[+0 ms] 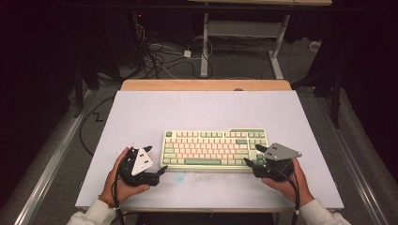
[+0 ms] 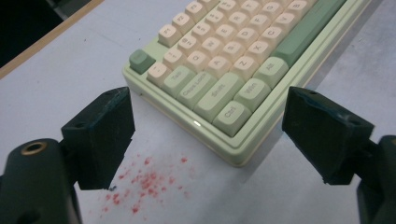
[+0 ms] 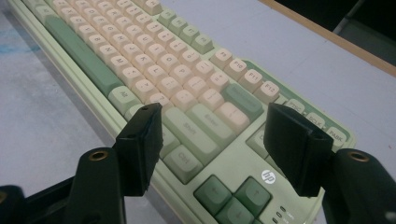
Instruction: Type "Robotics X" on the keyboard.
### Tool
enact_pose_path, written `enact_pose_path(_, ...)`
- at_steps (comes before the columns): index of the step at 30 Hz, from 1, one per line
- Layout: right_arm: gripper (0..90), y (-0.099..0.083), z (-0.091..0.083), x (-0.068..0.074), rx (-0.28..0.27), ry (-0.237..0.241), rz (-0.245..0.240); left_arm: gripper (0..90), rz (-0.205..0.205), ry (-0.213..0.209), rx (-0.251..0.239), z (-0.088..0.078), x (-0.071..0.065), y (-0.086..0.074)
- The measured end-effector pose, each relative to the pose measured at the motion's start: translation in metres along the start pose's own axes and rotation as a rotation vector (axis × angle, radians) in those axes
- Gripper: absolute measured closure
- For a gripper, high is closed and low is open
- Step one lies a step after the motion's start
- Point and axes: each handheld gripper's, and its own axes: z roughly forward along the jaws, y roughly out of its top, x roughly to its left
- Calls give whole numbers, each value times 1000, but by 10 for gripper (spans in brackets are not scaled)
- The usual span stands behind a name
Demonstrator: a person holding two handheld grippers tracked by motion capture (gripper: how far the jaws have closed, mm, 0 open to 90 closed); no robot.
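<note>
A pale green keyboard (image 1: 213,149) with cream and green keys lies on the white table top (image 1: 202,110), near its front. My left gripper (image 1: 157,159) rests by the keyboard's left end, held in a hand. In the left gripper view my left gripper (image 2: 208,95) is open, and the keyboard's near-left corner (image 2: 233,135) sits between the jaws without touching them. My right gripper (image 1: 252,154) is at the keyboard's right end. Seen from the right gripper view, my right gripper (image 3: 215,116) is open too, its jaws hovering over the Shift and Ctrl keys (image 3: 187,140).
Red specks (image 2: 144,179) stain the table by the left jaw, and a faint blue smudge (image 1: 178,176) lies in front of the keyboard. A wooden strip (image 1: 206,85) edges the table's far side. Cables (image 1: 155,56) and desk legs (image 1: 204,47) stand on the floor beyond.
</note>
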Motion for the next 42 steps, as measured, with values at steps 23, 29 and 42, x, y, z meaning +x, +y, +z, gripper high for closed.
enact_pose_path(23,899,43,53,4,72,111,6,158,-27,-4,27,-2,-1,-12)
enact_pose_path(29,900,54,69,11,78,126,0,158,-26,-12,32,-1,-1,-13)
enact_pose_path(42,900,69,97,22,129,163,-26,158,-26,-17,35,-2,-1,-14)
